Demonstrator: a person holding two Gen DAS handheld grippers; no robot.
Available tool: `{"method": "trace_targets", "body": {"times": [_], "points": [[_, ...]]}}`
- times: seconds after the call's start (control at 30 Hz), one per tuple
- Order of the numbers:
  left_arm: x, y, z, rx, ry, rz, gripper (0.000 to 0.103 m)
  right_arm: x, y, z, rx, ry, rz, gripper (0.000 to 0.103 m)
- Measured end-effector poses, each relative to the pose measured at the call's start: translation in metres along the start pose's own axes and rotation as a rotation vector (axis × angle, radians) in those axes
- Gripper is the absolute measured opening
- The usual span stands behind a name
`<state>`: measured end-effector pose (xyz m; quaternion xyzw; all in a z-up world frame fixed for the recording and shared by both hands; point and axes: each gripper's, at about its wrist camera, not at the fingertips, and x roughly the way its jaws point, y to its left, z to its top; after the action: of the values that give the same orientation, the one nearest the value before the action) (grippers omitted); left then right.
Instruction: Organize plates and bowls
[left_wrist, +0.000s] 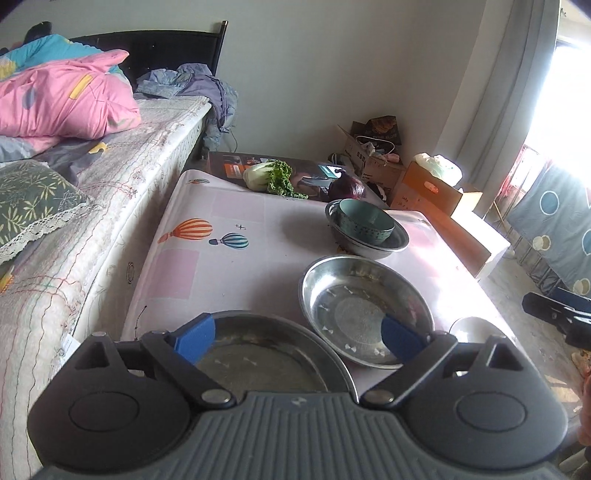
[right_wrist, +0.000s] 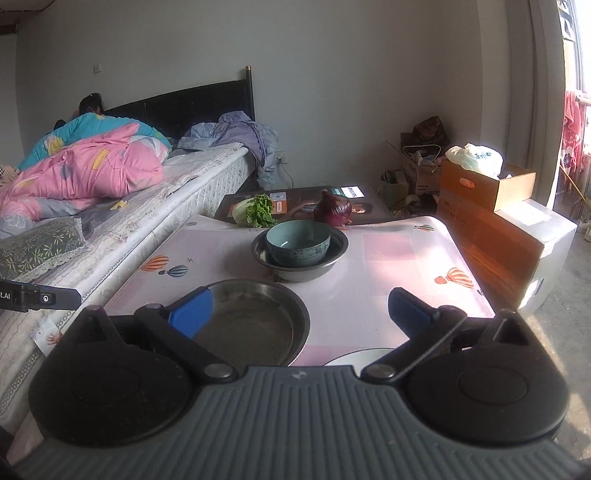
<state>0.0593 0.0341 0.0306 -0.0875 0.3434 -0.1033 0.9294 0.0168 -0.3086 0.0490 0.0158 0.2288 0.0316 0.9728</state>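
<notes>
The low table (left_wrist: 229, 266), covered in a pale pink cloth printed with hot-air balloons, is standing close alongside the quilted mattress (left_wrist: 122, 206), so no open room is showing on that side of it; on the opposite side its edge is dropping to bare floor, with orange cardboard boxes (right_wrist: 491, 221) beyond the far corner. On the far half of the table a teal ceramic bowl (right_wrist: 297, 242) is sitting inside a grey metal basin (right_wrist: 334, 254). Nearer, toward the middle of the table, a shiny round steel plate (left_wrist: 365, 306) is lying flat, and a second, duller steel plate (left_wrist: 266, 354) is lying just beside it at the near edge. A small round steel rim (left_wrist: 476, 328) is showing at the near corner. Past the basin, leafy green cabbage (right_wrist: 255, 212) and a purple onion (right_wrist: 332, 210) are resting beside a dark flat box.

The left gripper (left_wrist: 297, 341) is hovering above the near edge, angled downward, its blue-padded jaws spread wide and empty. The right gripper (right_wrist: 301, 314) is hovering likewise, tilted less steeply, its jaws gaping wide around nothing.
</notes>
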Motion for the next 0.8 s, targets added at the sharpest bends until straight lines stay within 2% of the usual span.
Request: {"method": "trace_targets", "body": {"times": [0.1, 0.17, 0.2, 0.33, 0.5, 0.6, 0.7, 0.8], "points": [[-0.011, 0.015, -0.023, -0.013, -0.004, 0.04, 0.101, -0.014, 0.024, -0.026, -0.074, 0.022, -0.124, 0.102], [-0.02, 0.025, -0.038, -0.021, -0.012, 0.04, 0.103, -0.024, 0.032, -0.041, -0.076, 0.006, -0.126, 0.102], [-0.022, 0.028, -0.042, -0.024, -0.012, 0.038, 0.103, -0.026, 0.033, -0.044, -0.058, 0.003, -0.105, 0.102], [-0.023, 0.045, -0.061, -0.05, 0.011, 0.003, 0.103, -0.017, 0.043, -0.054, 0.081, 0.023, 0.124, 0.102], [-0.015, 0.057, -0.079, -0.073, 0.005, 0.0, 0.103, 0.023, 0.078, -0.067, 0.104, 0.098, 0.19, 0.102], [-0.006, 0.057, -0.086, -0.038, -0.013, 0.073, 0.103, 0.056, 0.093, -0.073, 0.151, 0.169, 0.255, 0.102], [0.006, 0.057, -0.086, 0.021, -0.008, 0.124, 0.103, 0.084, 0.109, -0.079, 0.157, 0.217, 0.263, 0.1], [0.019, 0.059, -0.085, 0.048, 0.005, 0.156, 0.103, 0.107, 0.12, -0.083, 0.145, 0.245, 0.253, 0.09]]}}
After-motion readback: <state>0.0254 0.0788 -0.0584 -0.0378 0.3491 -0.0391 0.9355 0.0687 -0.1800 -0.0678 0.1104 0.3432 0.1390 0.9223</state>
